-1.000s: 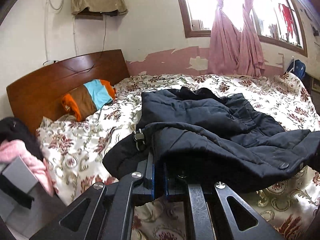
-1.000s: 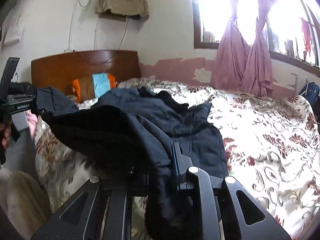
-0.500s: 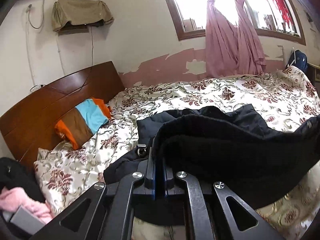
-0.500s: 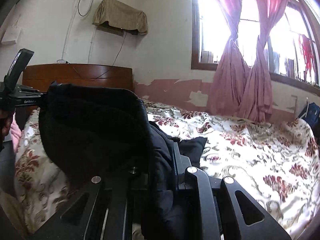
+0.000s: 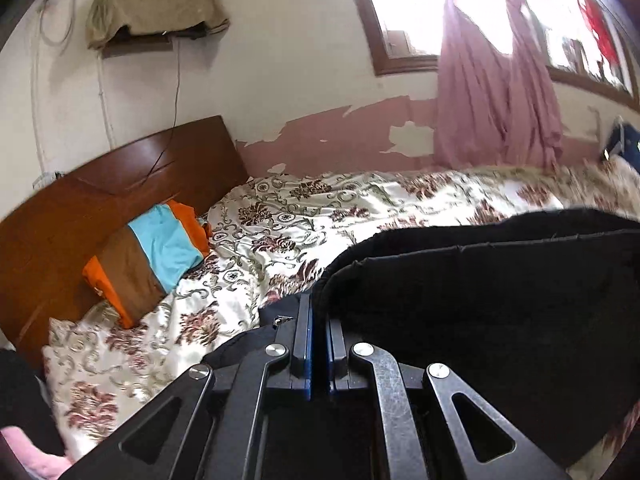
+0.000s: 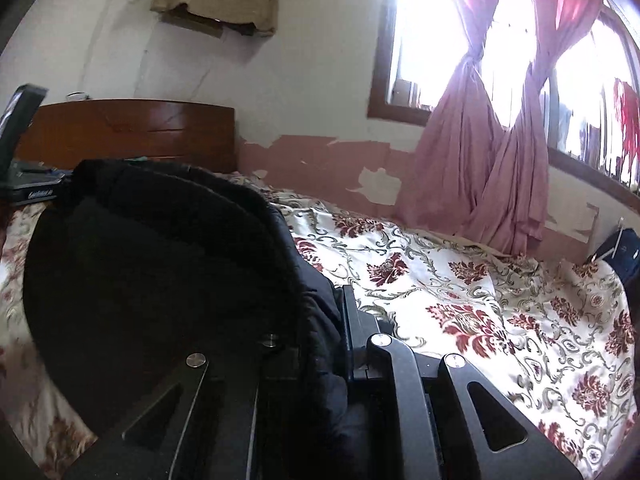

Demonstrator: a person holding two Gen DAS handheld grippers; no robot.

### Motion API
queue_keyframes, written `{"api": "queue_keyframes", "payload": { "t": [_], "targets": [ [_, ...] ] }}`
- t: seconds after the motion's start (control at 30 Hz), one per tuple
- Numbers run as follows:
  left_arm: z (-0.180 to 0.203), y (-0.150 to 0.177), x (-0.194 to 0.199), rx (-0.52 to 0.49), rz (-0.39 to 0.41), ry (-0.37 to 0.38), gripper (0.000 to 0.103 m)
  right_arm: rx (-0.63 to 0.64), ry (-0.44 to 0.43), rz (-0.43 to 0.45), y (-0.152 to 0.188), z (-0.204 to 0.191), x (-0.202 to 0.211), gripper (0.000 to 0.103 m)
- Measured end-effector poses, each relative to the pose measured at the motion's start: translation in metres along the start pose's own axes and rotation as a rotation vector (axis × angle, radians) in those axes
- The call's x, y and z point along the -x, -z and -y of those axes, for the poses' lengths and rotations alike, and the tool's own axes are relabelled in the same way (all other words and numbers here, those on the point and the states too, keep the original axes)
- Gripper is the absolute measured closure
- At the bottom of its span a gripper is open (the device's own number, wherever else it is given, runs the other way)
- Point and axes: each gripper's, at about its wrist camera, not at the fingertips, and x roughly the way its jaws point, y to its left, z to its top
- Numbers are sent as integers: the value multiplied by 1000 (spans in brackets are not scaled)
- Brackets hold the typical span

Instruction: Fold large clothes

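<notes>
A large black padded jacket [image 5: 480, 312] hangs stretched between my two grippers above the bed. My left gripper [image 5: 319, 312] is shut on one edge of the jacket, which drapes away to the right. In the right wrist view my right gripper [image 6: 324, 320] is shut on the jacket's other edge [image 6: 160, 280]; the cloth hides its left finger. The left gripper also shows in the right wrist view [image 6: 28, 192] at the far left, holding the jacket's far corner.
The bed has a floral cream-and-red cover [image 6: 460, 300] and a brown wooden headboard [image 5: 100, 192]. A striped orange, blue and brown pillow [image 5: 148, 256] lies by the headboard. Pink curtains [image 6: 480, 160] hang at the window. A dark blue bag [image 6: 624, 256] sits at the far right.
Both grippers have lifted the jacket up off the bed. It lay mostly spread on the cover a second ago and now hangs raised between them.
</notes>
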Motion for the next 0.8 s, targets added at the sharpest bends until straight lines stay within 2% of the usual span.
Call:
{"api": "queue_keyframes", "payload": {
  "t": [0.2, 0.33, 0.5, 0.57, 0.63, 0.73, 0.8],
  "targets": [
    [-1, -19, -60, 97, -8, -34, 98, 5, 74, -43, -25, -13, -74, 92],
    [2, -21, -94, 121, -28, -62, 98, 24, 130, -96, -21, -27, -126, 92],
    [-9, -10, -126, 174, -120, -16, 96, 40, 155, -151, -5, -41, -163, 92],
    [-12, -6, -129, 160, -126, 12, 95, 40, 159, -162, 1, -43, -171, 92],
    [-15, -2, -126, 148, -100, 46, 92, 44, 166, -166, 3, -43, -178, 92],
    [-21, -1, -117, 164, -40, 84, 67, 48, 171, -183, 7, -43, -181, 92],
    [-26, 0, -106, 197, 4, 89, 32, 46, 159, -201, 9, -42, -184, 90]
  ]
}}
